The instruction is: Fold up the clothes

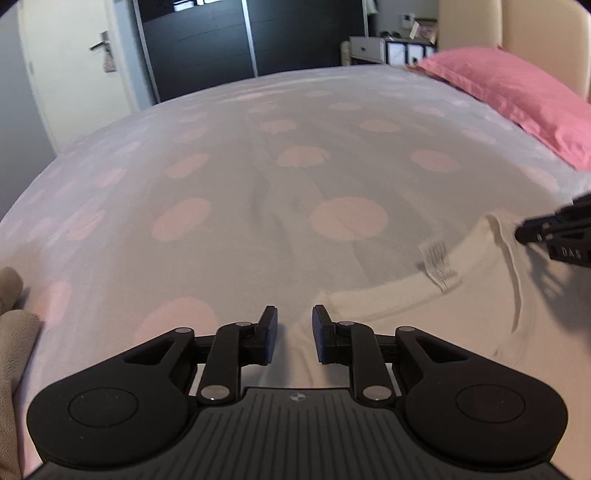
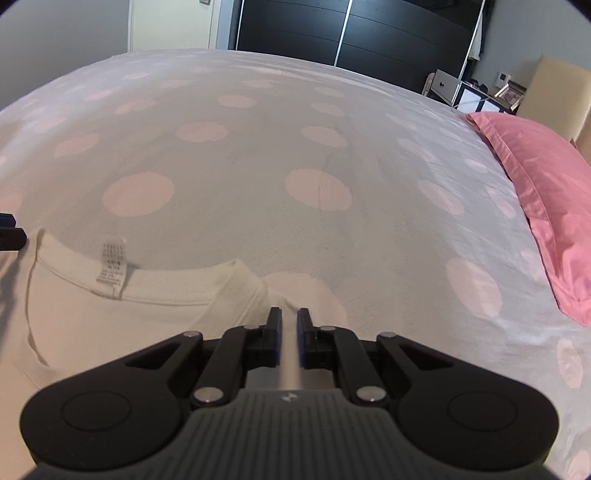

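A white T-shirt (image 1: 424, 332) lies flat on the bed with its neckline away from me and a care label (image 1: 437, 264) sticking up from the collar. My left gripper (image 1: 294, 314) sits at the shirt's left shoulder corner, its jaws nearly together with white fabric bunched between them. My right gripper (image 2: 289, 314) is shut on a pinch of the T-shirt (image 2: 110, 332) at the right shoulder. Each wrist view catches the other gripper's black tip at its edge: the right gripper (image 1: 554, 236), the left gripper (image 2: 11, 234).
The bedspread (image 1: 258, 184) is white with large pink dots. A pink pillow (image 2: 546, 192) lies along the right side against a cream headboard (image 1: 535, 33). Some beige cloth (image 1: 11, 332) shows at the left edge. Beyond the bed are a dark wardrobe (image 1: 251, 37) and a door (image 1: 74, 55).
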`<state>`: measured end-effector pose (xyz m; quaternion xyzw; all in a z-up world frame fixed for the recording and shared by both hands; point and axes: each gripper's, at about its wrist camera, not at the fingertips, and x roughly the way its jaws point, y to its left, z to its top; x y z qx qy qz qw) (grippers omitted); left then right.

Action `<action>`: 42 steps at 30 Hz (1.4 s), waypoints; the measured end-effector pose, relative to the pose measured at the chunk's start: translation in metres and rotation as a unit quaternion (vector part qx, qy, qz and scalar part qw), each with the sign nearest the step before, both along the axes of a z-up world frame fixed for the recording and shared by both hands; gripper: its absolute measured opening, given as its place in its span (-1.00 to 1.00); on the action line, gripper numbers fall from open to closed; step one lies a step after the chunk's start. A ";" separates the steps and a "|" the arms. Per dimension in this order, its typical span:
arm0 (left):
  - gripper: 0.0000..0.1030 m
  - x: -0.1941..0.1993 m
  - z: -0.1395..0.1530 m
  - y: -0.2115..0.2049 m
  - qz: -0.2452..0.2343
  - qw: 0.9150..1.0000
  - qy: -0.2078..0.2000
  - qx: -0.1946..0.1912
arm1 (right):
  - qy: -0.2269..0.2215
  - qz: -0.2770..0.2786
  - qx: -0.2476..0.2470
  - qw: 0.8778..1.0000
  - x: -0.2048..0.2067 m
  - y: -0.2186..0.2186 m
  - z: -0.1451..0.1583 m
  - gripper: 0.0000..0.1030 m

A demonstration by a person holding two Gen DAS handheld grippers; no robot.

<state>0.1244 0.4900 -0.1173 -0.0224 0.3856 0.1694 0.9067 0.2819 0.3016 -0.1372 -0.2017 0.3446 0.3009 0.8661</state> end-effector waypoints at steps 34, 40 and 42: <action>-0.12 -0.277 0.083 -0.119 -0.004 0.997 0.078 0.003 | 0.194 -0.109 0.015 0.975 -0.190 -0.346 0.039 -0.21; -0.12 -0.280 0.081 -0.113 0.018 0.996 0.081 -0.012 | 0.239 -0.136 0.008 0.961 -0.179 -0.350 0.012 -0.41; -0.12 -0.279 0.081 -0.114 0.019 0.996 0.080 -0.017 | 0.245 -0.135 0.015 0.960 -0.180 -0.349 0.012 -0.94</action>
